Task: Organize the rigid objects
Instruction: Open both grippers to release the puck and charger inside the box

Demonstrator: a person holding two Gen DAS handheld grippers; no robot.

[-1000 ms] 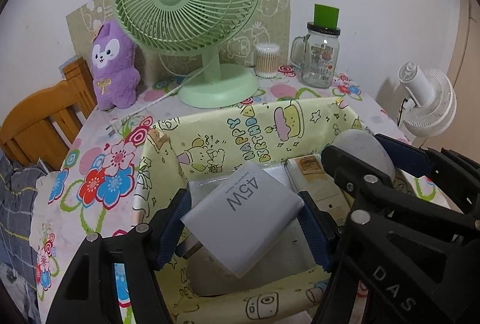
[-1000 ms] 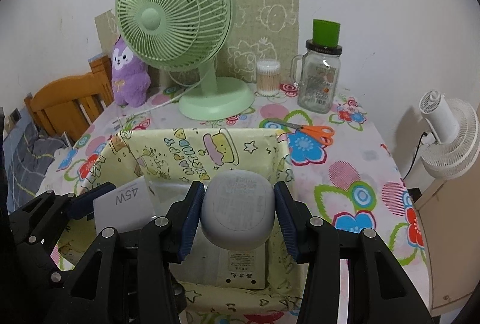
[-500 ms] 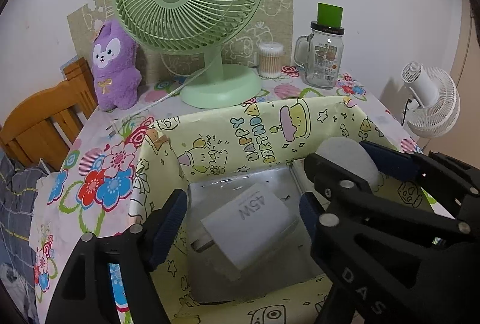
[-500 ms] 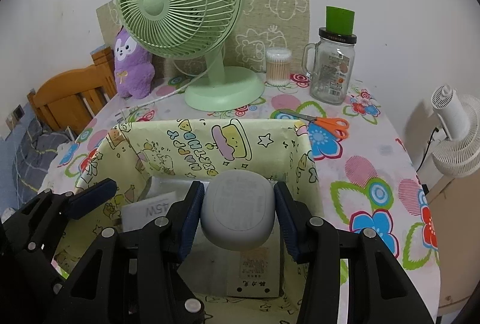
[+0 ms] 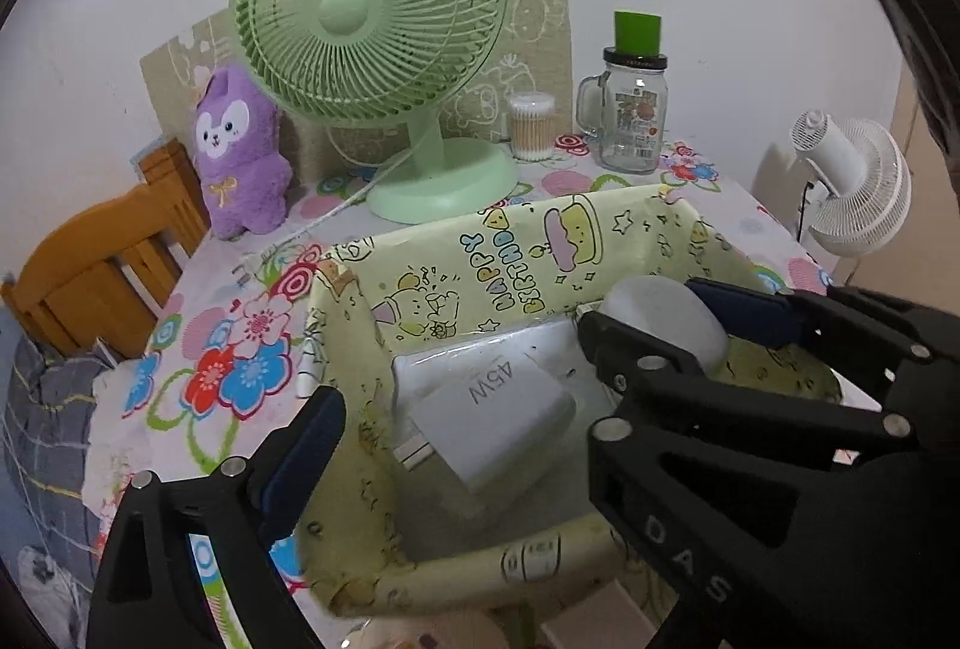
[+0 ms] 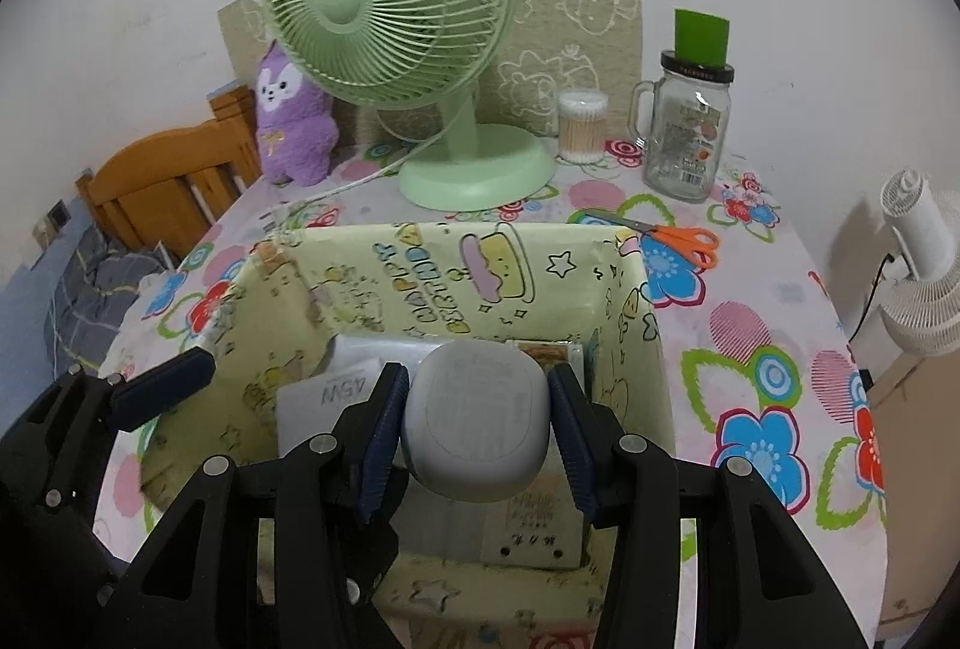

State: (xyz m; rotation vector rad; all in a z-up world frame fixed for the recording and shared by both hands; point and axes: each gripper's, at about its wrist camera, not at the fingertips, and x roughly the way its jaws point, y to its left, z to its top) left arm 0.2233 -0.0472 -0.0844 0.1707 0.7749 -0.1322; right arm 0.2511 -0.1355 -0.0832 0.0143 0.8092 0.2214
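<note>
A white charger marked 45W lies tilted on a flat pack inside the yellow cartoon-print box. My left gripper hangs over it; its jaws are opening and stand wide on either side of the charger without touching it. In the right wrist view the charger shows beside one blue left pad. My right gripper is shut on a grey rounded case, held above the box. Under it lies a labelled flat packet.
Behind the box stand a green desk fan, a purple plush toy, a cotton-swab tub and a glass mug jar. Orange scissors lie right of the box. A white fan and a wooden chair flank the table.
The left gripper has opened and let go of the charger, which has dropped into the box. The right gripper keeps its hold on the grey case.
</note>
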